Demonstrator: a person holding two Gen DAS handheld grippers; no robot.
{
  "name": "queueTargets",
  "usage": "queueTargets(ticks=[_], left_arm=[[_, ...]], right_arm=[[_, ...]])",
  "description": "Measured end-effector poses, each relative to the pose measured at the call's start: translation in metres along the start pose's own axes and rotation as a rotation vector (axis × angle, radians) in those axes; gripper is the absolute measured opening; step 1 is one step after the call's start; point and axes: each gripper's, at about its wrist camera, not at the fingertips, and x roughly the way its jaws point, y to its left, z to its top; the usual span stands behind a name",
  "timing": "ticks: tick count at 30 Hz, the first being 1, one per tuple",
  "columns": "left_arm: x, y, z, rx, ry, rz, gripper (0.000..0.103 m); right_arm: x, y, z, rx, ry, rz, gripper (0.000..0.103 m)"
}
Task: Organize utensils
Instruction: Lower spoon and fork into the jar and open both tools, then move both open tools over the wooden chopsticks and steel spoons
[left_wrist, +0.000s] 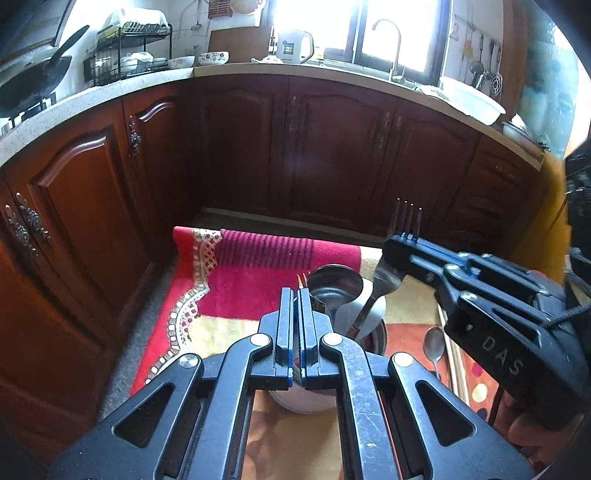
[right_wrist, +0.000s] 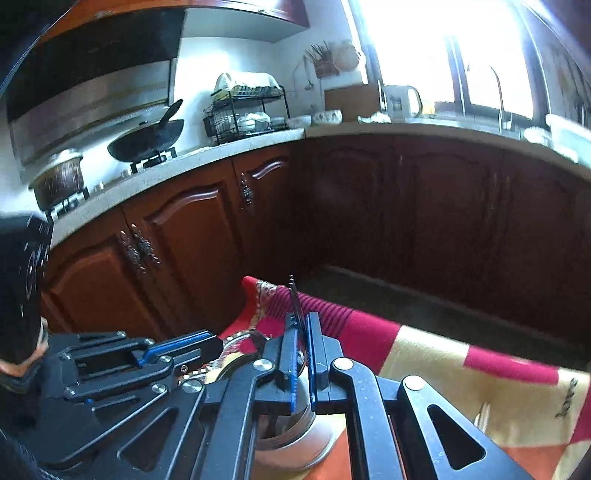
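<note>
Glossy metal fork (left_wrist: 380, 280); woolly cloth (left_wrist: 258, 280)

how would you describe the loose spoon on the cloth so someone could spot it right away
Start at the patterned cloth below the dark wood cabinets, then find the metal cup holding utensils. Right of it lies a small metal spoon, flat on the cloth, bowl pointing away. Every other utensil stands in the cup or is held by a gripper.

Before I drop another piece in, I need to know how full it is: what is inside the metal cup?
Inside the metal cup: a large spoon, a white spoon and the fork the right gripper holds. The left gripper covers its bottom.
</note>
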Motion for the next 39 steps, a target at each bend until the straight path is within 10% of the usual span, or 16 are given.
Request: queueTargets(ticks=[3,7,39], left_arm=[[-0.008,-0.001,-0.002,-0.009,-0.002,-0.005,0.007],[-0.019,-0.004,-0.008,-0.019,-0.015,-0.005,0.051],[-0.023,-0.096,-0.088,0.049,0.143,-0.015,0.057]], right_arm=[[0.0,-0.006,0.0,0.055,0.04,0.04,0.03],[-0.017,-0.008,-0.007,0.074,0.012,0.045,0.039],[-0.12,-0.074,-0.096,0.162,0.11,-0.157,0.048]])
